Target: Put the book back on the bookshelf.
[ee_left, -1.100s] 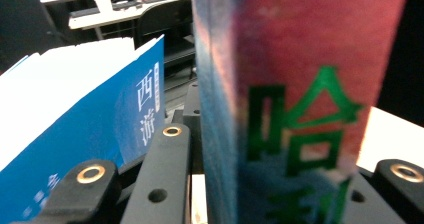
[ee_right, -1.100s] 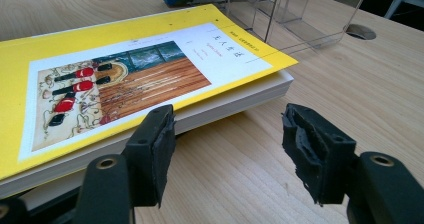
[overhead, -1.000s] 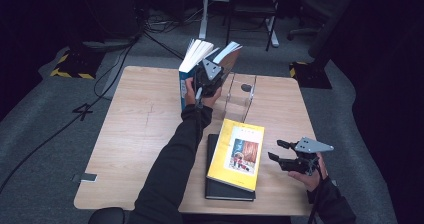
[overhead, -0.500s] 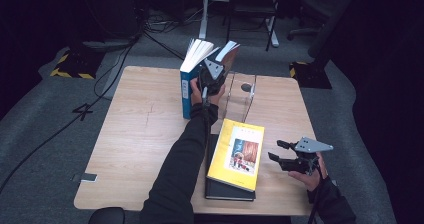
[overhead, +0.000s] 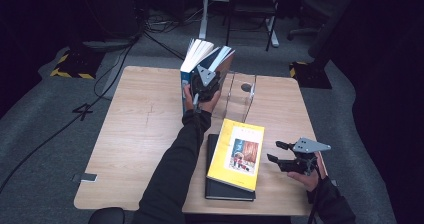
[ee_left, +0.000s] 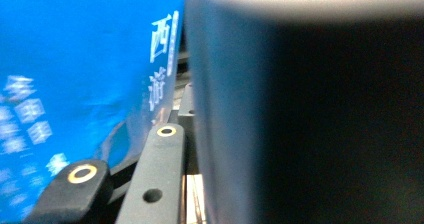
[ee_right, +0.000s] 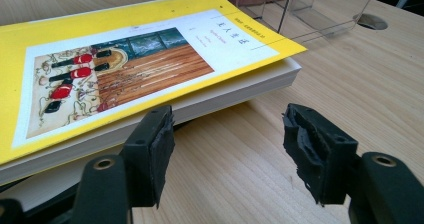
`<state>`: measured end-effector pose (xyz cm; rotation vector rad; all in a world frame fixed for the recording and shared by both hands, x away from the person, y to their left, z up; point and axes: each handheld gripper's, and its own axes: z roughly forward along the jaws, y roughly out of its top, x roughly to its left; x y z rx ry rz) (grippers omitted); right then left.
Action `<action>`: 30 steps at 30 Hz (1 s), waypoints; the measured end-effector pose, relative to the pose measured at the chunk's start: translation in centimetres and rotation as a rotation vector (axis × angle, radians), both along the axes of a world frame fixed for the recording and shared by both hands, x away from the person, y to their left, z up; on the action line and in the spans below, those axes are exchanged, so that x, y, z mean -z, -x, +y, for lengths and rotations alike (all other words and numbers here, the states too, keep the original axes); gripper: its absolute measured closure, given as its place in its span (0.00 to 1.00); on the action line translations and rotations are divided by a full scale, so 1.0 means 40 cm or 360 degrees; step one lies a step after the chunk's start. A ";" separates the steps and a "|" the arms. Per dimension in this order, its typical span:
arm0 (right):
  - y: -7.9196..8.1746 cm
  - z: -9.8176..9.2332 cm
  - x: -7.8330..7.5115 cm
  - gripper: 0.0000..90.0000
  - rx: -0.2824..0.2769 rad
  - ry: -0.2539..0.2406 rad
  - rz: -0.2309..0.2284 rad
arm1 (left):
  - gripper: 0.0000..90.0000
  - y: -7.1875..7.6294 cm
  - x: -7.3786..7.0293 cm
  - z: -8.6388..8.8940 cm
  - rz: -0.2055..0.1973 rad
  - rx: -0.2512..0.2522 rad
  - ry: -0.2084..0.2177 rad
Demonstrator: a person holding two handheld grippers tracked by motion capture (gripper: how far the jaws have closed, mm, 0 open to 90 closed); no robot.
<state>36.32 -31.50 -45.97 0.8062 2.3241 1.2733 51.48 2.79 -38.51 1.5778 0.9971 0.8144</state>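
Gripping upright blue book (overhead: 189, 81)

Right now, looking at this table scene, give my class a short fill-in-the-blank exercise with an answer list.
1. The left gripper grips an upright book whose cover is ____.
2. The yellow book lies on top of a ____ book.
3. The right gripper has ____ jaws with nothing between them.
4. The clear stand is beside the upright book, on the wooden ____.

Missing words: blue; black; open; table

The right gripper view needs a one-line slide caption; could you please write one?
Open right tongs wait over the wooden table beside a yellow book stacked on another.
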 end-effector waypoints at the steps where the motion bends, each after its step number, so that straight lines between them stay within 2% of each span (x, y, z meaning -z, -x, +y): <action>1: 0.000 0.001 0.000 0.41 -0.0003 0.0007 0.0002 | 0.78 -0.001 -0.005 0.004 0.0016 0.0023 -0.0014; 4: 0.001 0.004 0.002 0.41 -0.0011 0.0021 0.0011 | 0.77 -0.001 -0.019 0.007 0.0058 0.0042 -0.0071; 6: 0.001 0.006 0.002 0.41 -0.0018 0.0018 0.0017 | 0.75 0.002 -0.029 0.011 0.0064 0.0048 -0.0114; 8: 0.001 0.005 0.003 0.40 -0.0024 0.0011 0.0023 | 0.70 0.007 -0.038 0.014 0.0074 0.0067 -0.0100; 12: 0.000 0.005 0.004 0.40 -0.0023 0.0026 0.0028 | 0.66 0.011 -0.052 0.015 0.0091 0.0081 -0.0153; 16: 0.001 0.008 0.003 0.40 -0.0032 0.0042 0.0032 | 0.67 0.015 -0.066 0.018 0.0087 0.0089 -0.0143; 22: 0.001 0.010 0.005 0.40 -0.0046 0.0046 0.0045 | 0.66 0.011 -0.084 0.018 0.0118 0.0123 -0.0122; 23: 0.001 0.010 0.004 0.40 -0.0053 0.0051 0.0048 | 0.72 0.010 -0.087 0.017 0.0122 0.0148 -0.0121; 26: 0.000 0.010 0.005 0.40 -0.0055 0.0047 0.0052 | 0.77 0.010 -0.096 0.004 0.0131 0.0169 -0.0201; 27: 0.000 0.010 0.005 0.40 -0.0055 0.0050 0.0055 | 0.79 0.009 -0.100 -0.001 0.0143 0.0199 -0.0219; 30: -0.001 0.010 0.006 0.40 -0.0061 0.0050 0.0060 | 0.81 0.012 -0.106 -0.022 0.0123 0.0190 -0.0293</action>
